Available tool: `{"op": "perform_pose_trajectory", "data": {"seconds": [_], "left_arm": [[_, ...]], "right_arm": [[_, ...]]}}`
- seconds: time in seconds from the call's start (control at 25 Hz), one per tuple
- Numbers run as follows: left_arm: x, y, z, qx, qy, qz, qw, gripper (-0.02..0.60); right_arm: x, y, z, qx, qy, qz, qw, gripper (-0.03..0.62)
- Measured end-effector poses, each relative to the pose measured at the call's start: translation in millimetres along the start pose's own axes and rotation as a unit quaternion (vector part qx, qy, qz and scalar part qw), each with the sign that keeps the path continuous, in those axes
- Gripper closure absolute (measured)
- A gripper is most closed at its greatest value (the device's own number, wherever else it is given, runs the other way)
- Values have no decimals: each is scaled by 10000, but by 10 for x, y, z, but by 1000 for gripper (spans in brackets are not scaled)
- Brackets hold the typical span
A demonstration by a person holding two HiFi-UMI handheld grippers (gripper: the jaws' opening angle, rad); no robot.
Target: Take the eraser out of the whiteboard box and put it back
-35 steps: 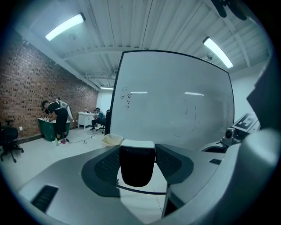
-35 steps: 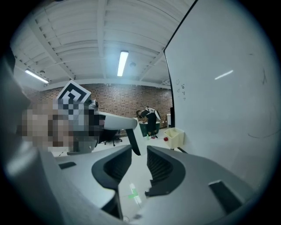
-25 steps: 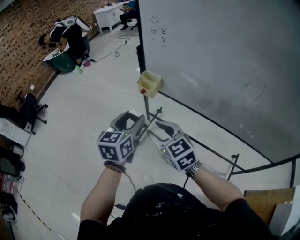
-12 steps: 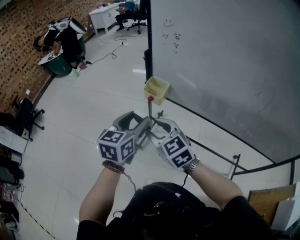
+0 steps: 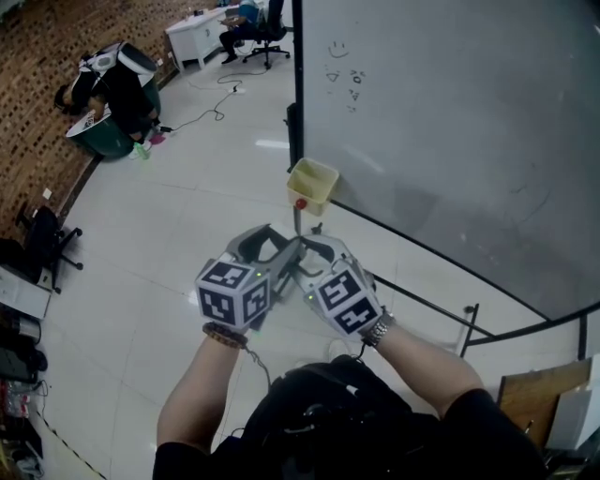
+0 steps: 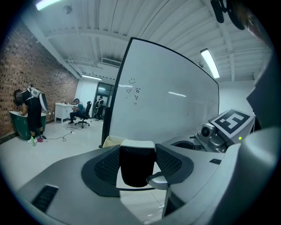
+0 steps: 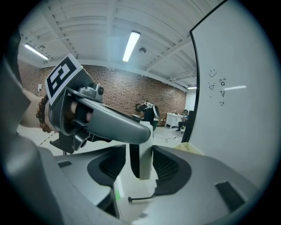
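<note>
The eraser (image 6: 137,162), black with a white top, sits between the pads of my left gripper (image 6: 137,154), which is shut on it. In the right gripper view the eraser (image 7: 140,159) shows edge-on between the jaws of my right gripper (image 7: 139,163). Those jaws have just been opening and stand wide around it without pressing. In the head view the left gripper (image 5: 281,251) and right gripper (image 5: 312,251) meet tip to tip just below the yellow whiteboard box (image 5: 311,182). The box hangs at the lower corner of the whiteboard (image 5: 450,122).
The whiteboard's stand legs (image 5: 467,323) run across the floor at right. A person (image 5: 117,80) bends over a green tub at far left. An office chair (image 5: 42,239) stands at the left edge. A desk with a seated person (image 5: 246,19) is at the back.
Both grippers have drawn closer to the yellow box. The right gripper has shifted left toward the left one, so their tips now meet.
</note>
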State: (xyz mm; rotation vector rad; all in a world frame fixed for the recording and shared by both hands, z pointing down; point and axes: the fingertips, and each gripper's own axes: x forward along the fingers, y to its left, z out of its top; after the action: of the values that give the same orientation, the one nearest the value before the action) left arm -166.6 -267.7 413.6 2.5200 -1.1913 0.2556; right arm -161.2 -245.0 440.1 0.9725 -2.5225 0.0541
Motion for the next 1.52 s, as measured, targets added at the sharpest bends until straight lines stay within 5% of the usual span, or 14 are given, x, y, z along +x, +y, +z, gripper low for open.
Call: {"op": "perform_pose_trajectory", "data": {"seconds": [0.88, 1.52], "left_arm": [[740, 412, 193, 28, -16, -58, 10000, 333], [1038, 1030, 208, -411, -126, 322, 9986, 333]], "right_arm": [[522, -830, -163, 183, 84, -281, 9994, 430], [945, -1567, -293, 371, 355, -602, 9969, 431]]}}
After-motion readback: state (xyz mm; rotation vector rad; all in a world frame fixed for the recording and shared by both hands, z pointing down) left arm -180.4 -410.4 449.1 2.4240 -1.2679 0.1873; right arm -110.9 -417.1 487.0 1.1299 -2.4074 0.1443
